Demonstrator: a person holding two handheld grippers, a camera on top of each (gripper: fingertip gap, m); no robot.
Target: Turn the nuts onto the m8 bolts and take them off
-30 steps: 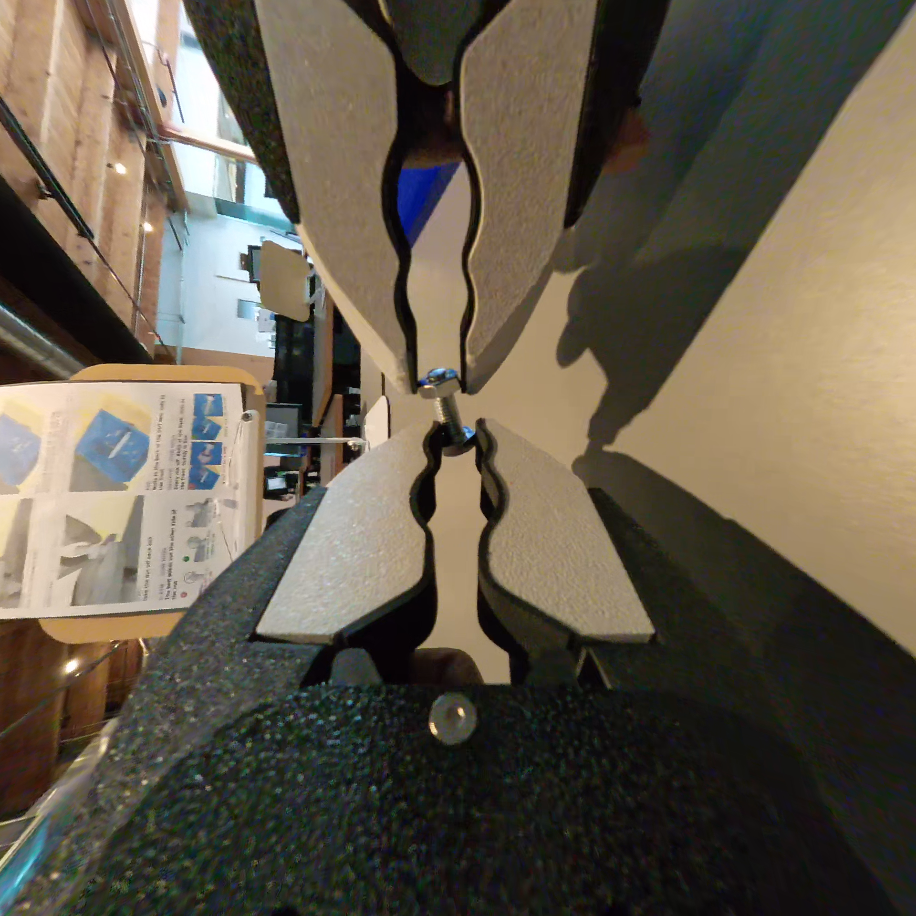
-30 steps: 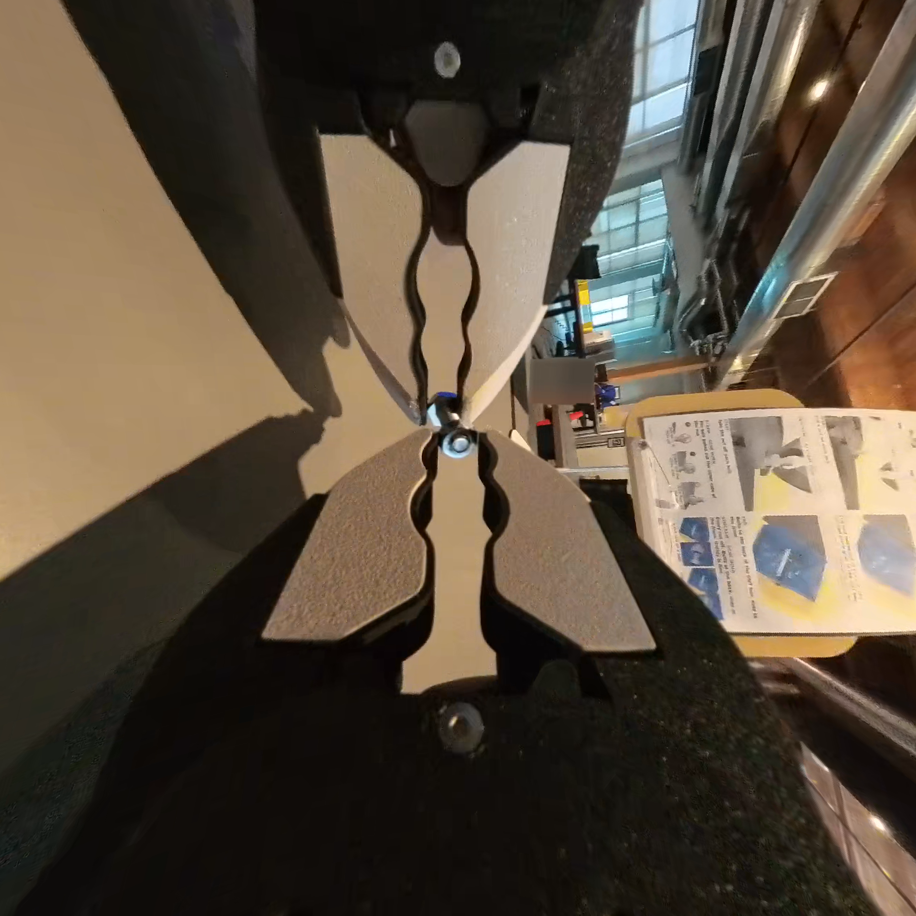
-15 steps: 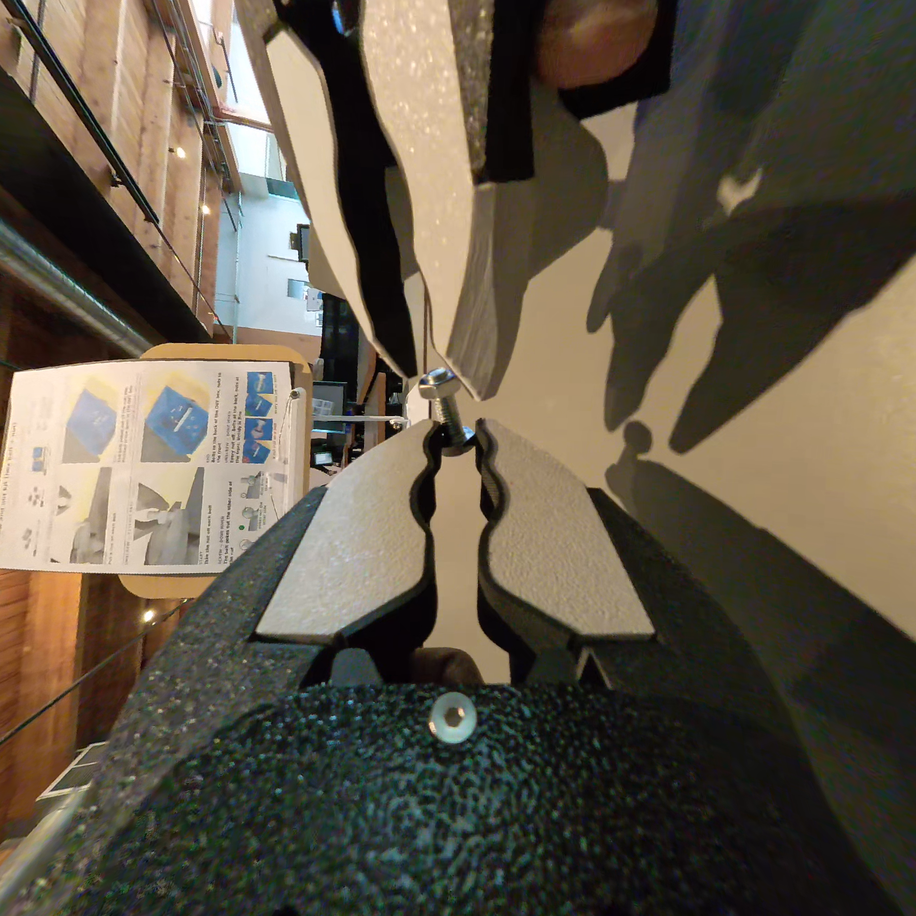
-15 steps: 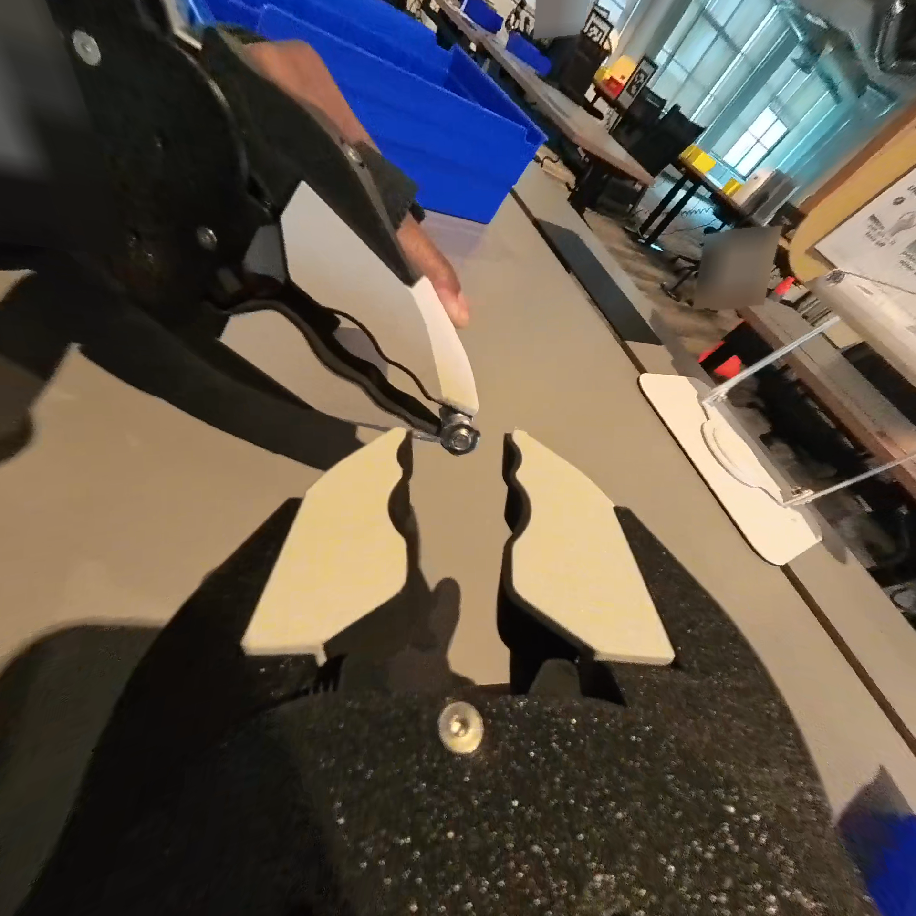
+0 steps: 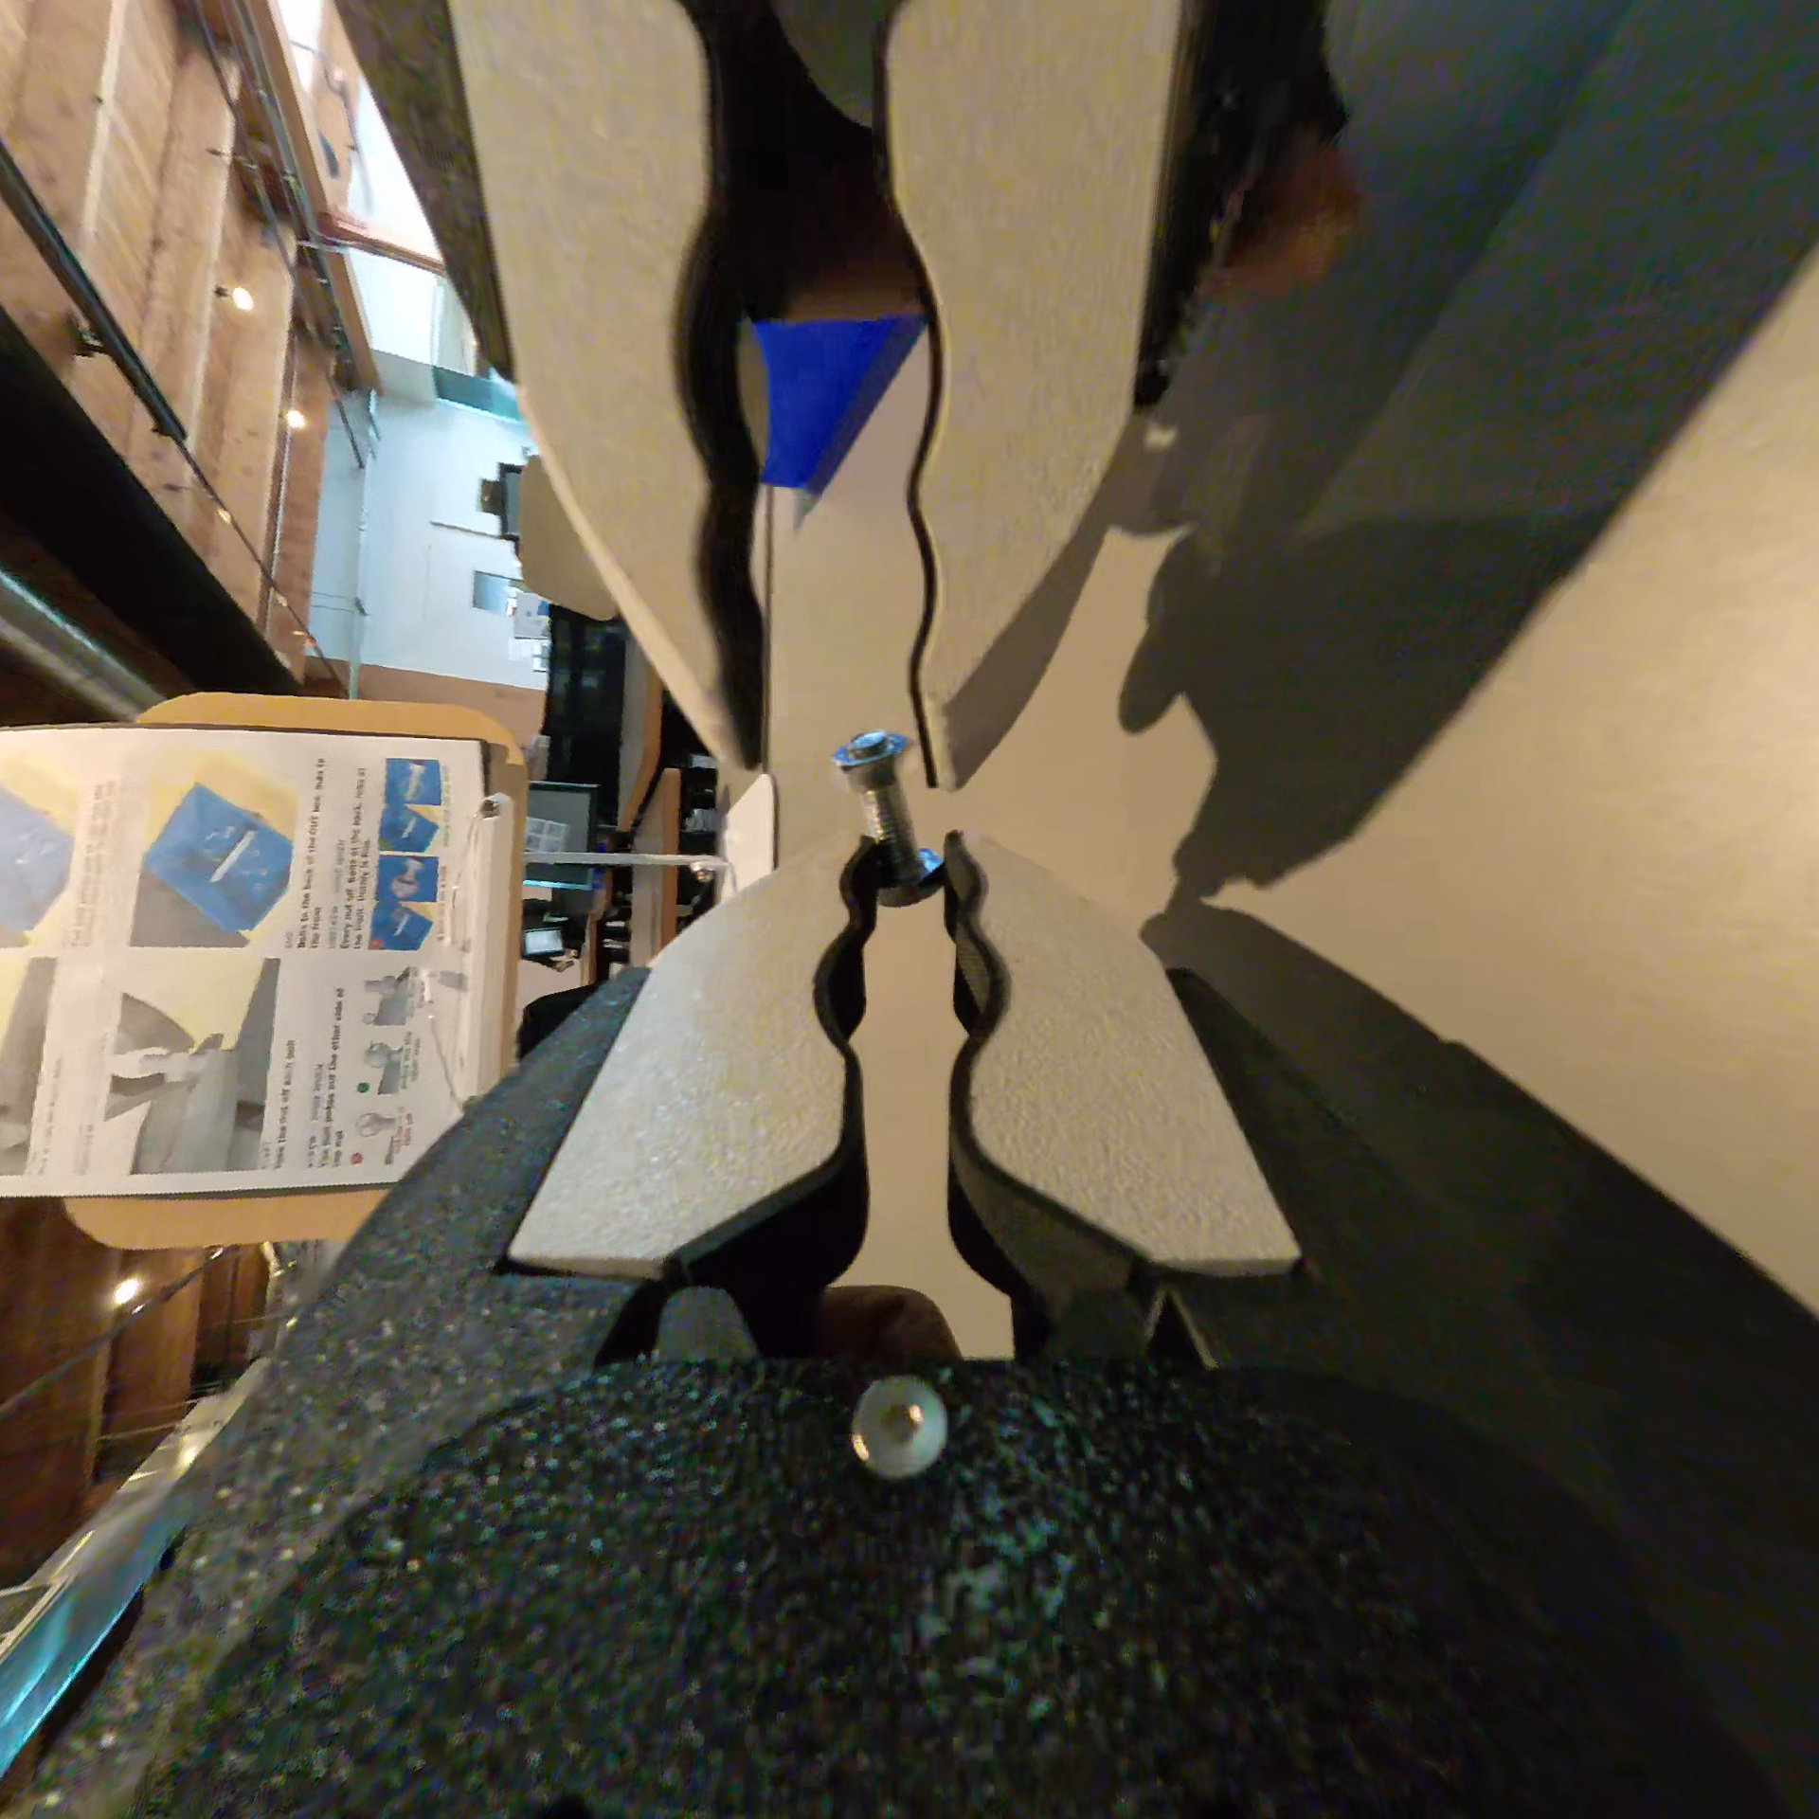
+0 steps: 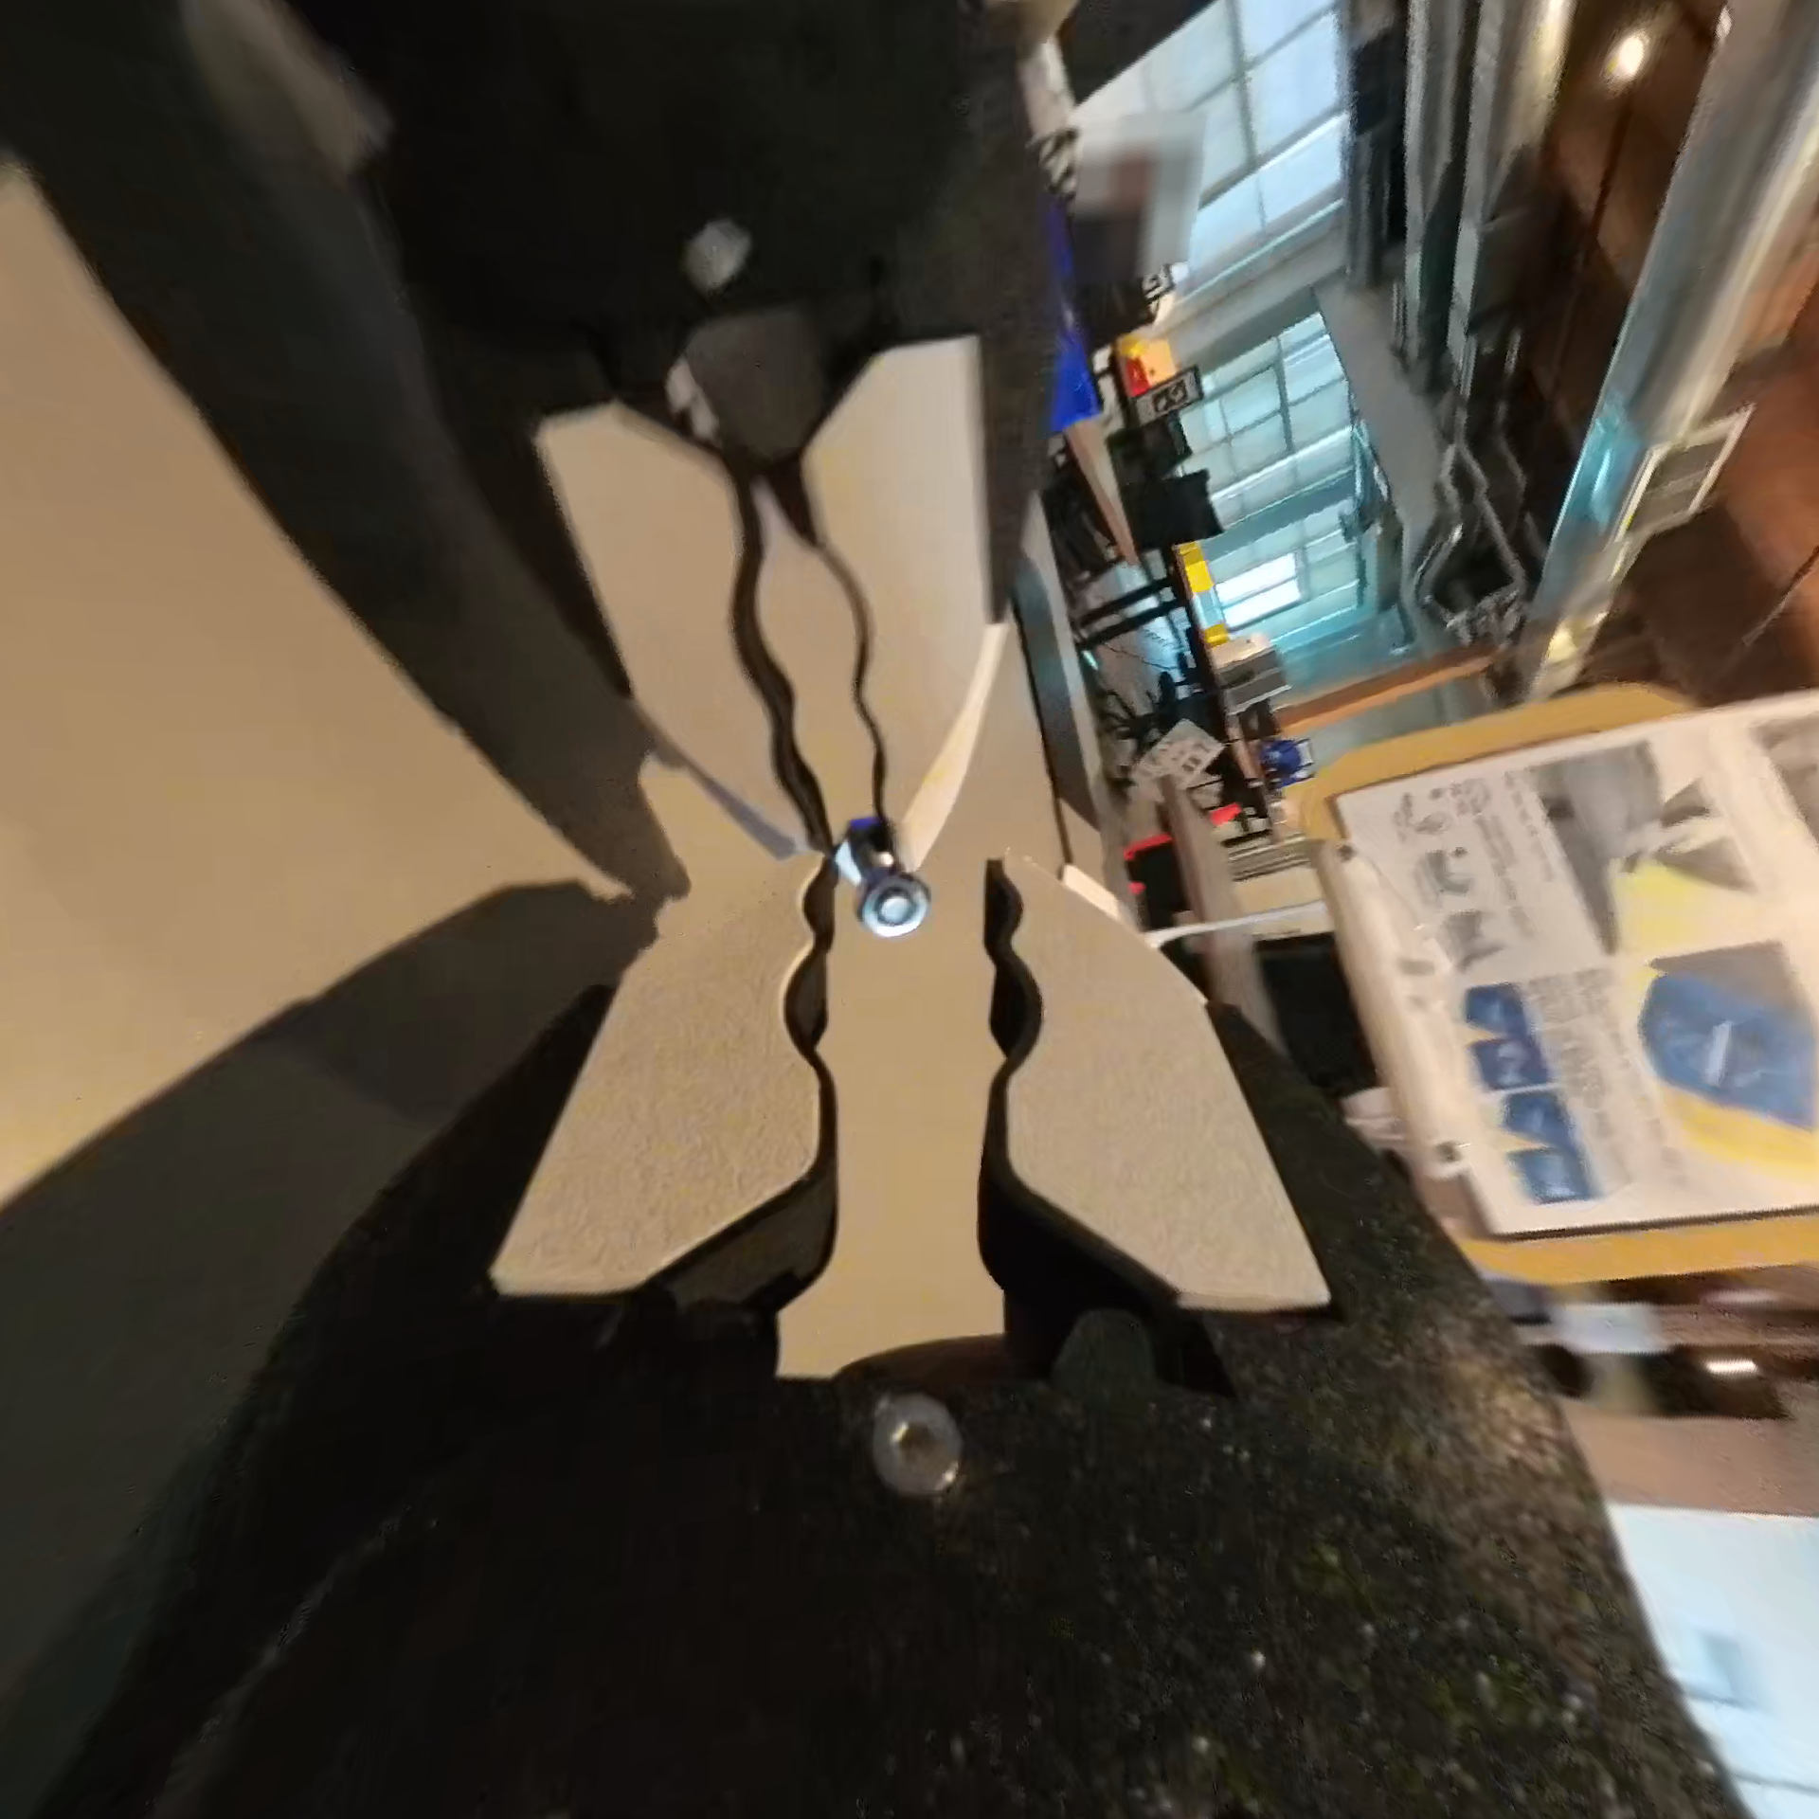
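A silver M8 bolt [image 5: 888, 827] is held in the air above the tan table [image 5: 1536, 807]. My left gripper [image 5: 904, 861] is shut on the bolt's near end. The nut [image 5: 871, 753] sits on the far end. My right gripper [image 5: 845, 768] faces the left one tip to tip. It is open, with its jaws either side of the nut. In the right wrist view the nut [image 6: 891, 906] shows end-on between the open tips of my right gripper [image 6: 906, 881]. Beyond it, my left gripper [image 6: 856, 837] pinches the bolt.
An instruction sheet on a cardboard board [image 5: 226, 945] stands at the table's side; it also shows in the right wrist view [image 6: 1595, 984]. A blue bin [image 5: 827, 394] sits behind the right gripper. A hand [image 5: 1289, 207] holds that gripper. Desks and windows lie beyond. My two grippers' fingertips are within a few centimetres of each other.
The right gripper let go of the nut, opened and rolled away. It has now rolled back, open around the nut. The left gripper kept its hold on the bolt.
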